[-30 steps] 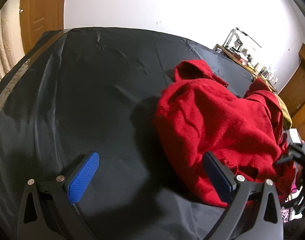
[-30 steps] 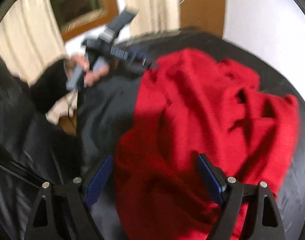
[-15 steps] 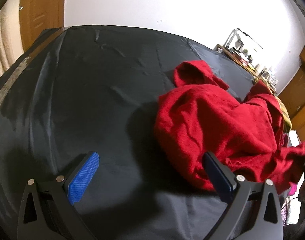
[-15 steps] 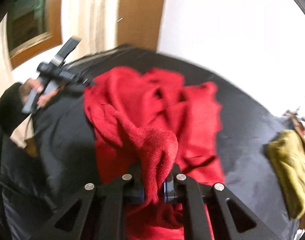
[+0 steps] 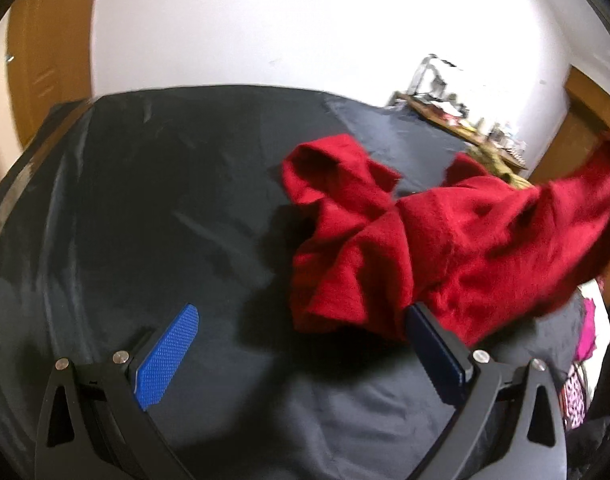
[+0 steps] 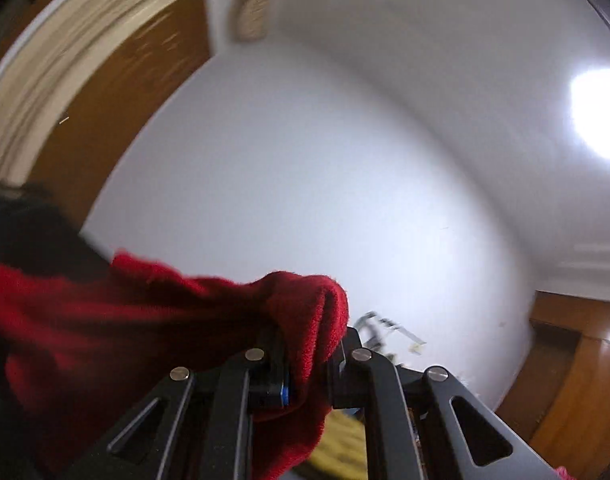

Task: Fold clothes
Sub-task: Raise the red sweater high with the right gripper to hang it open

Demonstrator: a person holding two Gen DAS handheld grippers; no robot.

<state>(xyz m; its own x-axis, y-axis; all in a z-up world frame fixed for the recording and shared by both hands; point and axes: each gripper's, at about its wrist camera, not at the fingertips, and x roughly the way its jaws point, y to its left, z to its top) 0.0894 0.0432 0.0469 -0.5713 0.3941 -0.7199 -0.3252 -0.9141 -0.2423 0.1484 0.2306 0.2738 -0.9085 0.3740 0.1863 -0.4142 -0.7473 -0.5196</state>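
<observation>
A red knit garment [image 5: 445, 236] lies crumpled on the black sheet [image 5: 153, 208], one end lifted up toward the upper right. My left gripper [image 5: 301, 348] is open low over the sheet, its right finger [image 5: 437, 352] against the garment's near edge. In the right wrist view my right gripper [image 6: 307, 364] is shut on a bunched fold of the red garment [image 6: 105, 320], raised and tilted up at the white wall. The cloth trails down to the left from the jaws.
A yellow-green garment [image 5: 501, 168] lies at the sheet's far right, also glimpsed as the yellow-green garment [image 6: 341, 448] under the right gripper. A cluttered wooden shelf [image 5: 457, 116] stands by the wall. Pink patterned fabric [image 5: 581, 364] sits off the right edge. Wooden doors flank the wall.
My right gripper closed on the red garment and then lifted it up and to the right, stretching the cloth off the sheet. My left gripper has stayed open in about the same place.
</observation>
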